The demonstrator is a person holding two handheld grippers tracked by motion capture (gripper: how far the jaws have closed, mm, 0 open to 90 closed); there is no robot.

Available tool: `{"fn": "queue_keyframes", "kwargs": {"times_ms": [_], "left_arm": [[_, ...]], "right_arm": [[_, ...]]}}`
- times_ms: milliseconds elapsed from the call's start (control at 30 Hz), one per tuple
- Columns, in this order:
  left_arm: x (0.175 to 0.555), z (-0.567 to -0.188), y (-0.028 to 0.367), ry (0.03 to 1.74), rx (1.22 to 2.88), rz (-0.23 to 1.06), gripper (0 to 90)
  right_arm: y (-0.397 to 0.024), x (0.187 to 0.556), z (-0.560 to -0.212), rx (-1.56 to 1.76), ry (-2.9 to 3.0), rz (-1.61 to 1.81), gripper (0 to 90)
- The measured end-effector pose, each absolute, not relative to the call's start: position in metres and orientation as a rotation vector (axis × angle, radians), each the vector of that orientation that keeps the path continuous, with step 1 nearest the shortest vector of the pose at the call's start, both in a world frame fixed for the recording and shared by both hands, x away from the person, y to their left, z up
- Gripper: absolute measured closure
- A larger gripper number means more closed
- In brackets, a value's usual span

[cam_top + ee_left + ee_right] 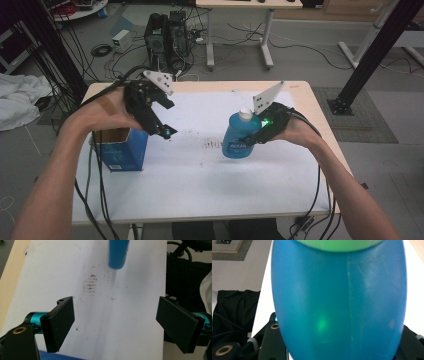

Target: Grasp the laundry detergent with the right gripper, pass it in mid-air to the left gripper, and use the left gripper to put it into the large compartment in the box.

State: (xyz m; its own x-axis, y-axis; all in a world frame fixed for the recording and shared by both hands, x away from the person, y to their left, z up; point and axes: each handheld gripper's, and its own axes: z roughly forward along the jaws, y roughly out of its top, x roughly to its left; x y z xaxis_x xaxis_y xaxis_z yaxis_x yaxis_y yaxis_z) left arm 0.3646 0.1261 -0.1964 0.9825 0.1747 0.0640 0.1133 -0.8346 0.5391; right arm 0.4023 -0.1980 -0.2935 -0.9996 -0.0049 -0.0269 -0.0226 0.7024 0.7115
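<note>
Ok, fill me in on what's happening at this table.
A person works with a gripper in each hand. The right gripper is shut on a blue bottle, holding it above the white table top. The left gripper is open and holds nothing, hanging beside an open blue box at the table's left edge.

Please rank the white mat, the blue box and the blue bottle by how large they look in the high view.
1. White mat, by far the largest.
2. Blue box.
3. Blue bottle, held up off the mat by the right gripper. Box and bottle look close in size, so their order is unsure.
</note>
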Motion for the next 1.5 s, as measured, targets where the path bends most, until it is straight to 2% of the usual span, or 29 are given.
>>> {"fn": "queue_keyframes", "kwargs": {"times_ms": [267, 633, 667, 867, 1333, 1500], "left_arm": [[0.374, -0.200, 0.074, 0.109, 2.620, 0.109, 15.4], [0.379, -0.217, 0.034, 0.111, 2.624, 0.087, 15.4], [0.382, -0.218, 0.030, 0.070, 2.655, 0.085, 15.4], [0.383, -0.231, 0.018, 0.141, 2.655, 0.086, 15.4], [0.384, -0.246, 0.004, 0.142, 2.661, 0.074, 15.6], [0.385, -0.248, 0.003, 0.145, 2.661, 0.060, 19.7]], "right_arm": [[-0.180, 0.401, -0.301, -0.005, 2.903, 1.184, 45.9], [-0.165, 0.400, -0.308, -0.034, 2.927, 1.177, 45.9], [-0.162, 0.400, -0.310, -0.042, 2.925, 1.169, 45.9], [-0.160, 0.400, -0.311, -0.052, 2.915, 1.180, 45.9], [-0.158, 0.400, -0.313, -0.042, 2.924, 1.159, 45.8], [-0.155, 0.400, -0.316, -0.045, 2.926, 1.164, 45.8]]}}
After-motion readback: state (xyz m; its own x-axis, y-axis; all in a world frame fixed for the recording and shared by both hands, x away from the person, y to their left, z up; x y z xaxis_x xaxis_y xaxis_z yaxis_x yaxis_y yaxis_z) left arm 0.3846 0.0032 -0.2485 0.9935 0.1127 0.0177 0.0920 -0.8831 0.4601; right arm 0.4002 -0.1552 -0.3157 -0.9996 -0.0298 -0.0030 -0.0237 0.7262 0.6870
